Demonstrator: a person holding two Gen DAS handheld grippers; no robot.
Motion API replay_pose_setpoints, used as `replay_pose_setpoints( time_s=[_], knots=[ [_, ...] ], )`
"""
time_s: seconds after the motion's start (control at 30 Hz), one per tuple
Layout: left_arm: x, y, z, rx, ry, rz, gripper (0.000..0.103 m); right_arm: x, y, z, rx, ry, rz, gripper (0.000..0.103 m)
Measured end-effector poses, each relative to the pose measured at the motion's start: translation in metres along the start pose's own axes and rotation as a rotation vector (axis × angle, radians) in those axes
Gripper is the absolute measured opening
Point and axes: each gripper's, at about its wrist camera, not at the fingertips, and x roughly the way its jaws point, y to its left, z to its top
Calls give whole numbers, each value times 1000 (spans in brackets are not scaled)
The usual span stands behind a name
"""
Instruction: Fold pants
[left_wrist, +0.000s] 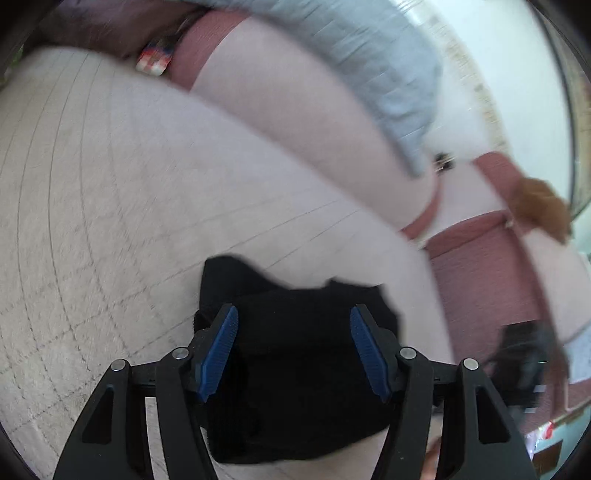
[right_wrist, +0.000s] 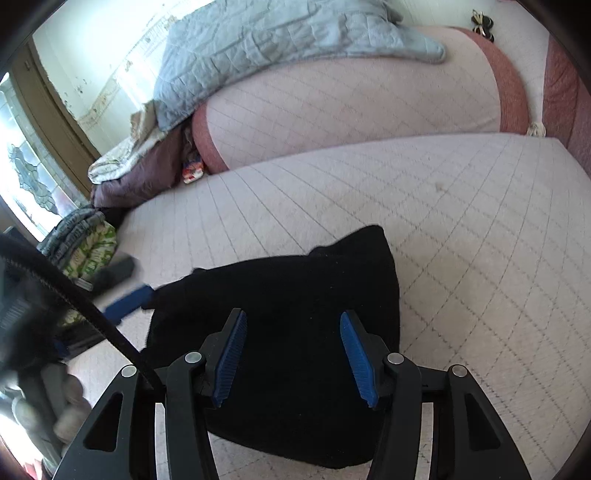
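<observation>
The black pants (left_wrist: 295, 369) lie as a folded bundle on the white quilted mattress (left_wrist: 92, 203). My left gripper (left_wrist: 293, 310) hovers over the bundle with its blue pads (left_wrist: 218, 354) wide apart and nothing pinched between them. In the right wrist view the same pants (right_wrist: 295, 280) lie flat on the mattress (right_wrist: 461, 221). My right gripper (right_wrist: 293, 315) stands open above them, and its pads (right_wrist: 358, 358) do not press the cloth. A blurred blue pad (right_wrist: 127, 301) of the left gripper shows by the bundle's left corner.
A pink-edged cushion (right_wrist: 351, 110) lies behind the pants with a grey quilt (right_wrist: 277, 40) draped over it. Folded jeans on a green patterned box (right_wrist: 92, 254) sit at the mattress's left edge. A black cable (right_wrist: 92, 314) crosses the lower left.
</observation>
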Motion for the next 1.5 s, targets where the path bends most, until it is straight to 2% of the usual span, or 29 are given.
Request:
replay_pose_setpoints(
  time_s=[0.07, 0.2, 0.27, 0.33, 0.47, 0.57, 0.73, 0.77, 0.87, 1.0, 1.13, 1.2, 1.3, 1.5],
  knots=[
    [9, 3, 0, 15, 12, 28, 62, 5, -1, 0, -4, 12, 7, 58],
    [18, 0, -1, 61, 18, 45, 63, 25, 0, -3, -49, 62, -25, 60],
    [17, -1, -3, 73, 7, 41, 64, 31, 0, -5, -40, 59, -35, 62],
    [10, -5, -1, 71, 2, 38, 65, 27, 2, -3, -30, 50, -32, 63],
    [-23, -19, -6, 91, -47, 49, 65, -18, 7, -2, 18, -30, 17, 64],
    [-44, -30, -24, 159, -95, 122, 66, -56, 6, -20, 24, -87, 29, 69],
    [-77, -55, -71, 300, -213, 378, 67, -100, 0, -81, -3, -146, -69, 70],
    [-83, -60, -76, 317, -236, 406, 67, -104, 1, -92, -15, -149, -92, 70],
    [-111, -79, -111, 362, -359, 520, 85, -112, 7, -125, -78, -159, -170, 70],
    [-146, -91, -150, 337, -476, 529, 103, -118, 9, -155, -129, -170, -220, 71],
    [-154, -99, -175, 330, -512, 604, 103, -120, -1, -162, -69, -163, -190, 73],
    [-146, -98, -177, 350, -504, 631, 103, -119, 0, -163, -74, -156, -188, 73],
    [-128, -91, -171, 382, -417, 631, 103, -120, 6, -167, -114, -166, -205, 76],
    [-115, -68, -172, 333, -337, 606, 103, -119, 14, -169, -129, -165, -224, 78]
  ],
)
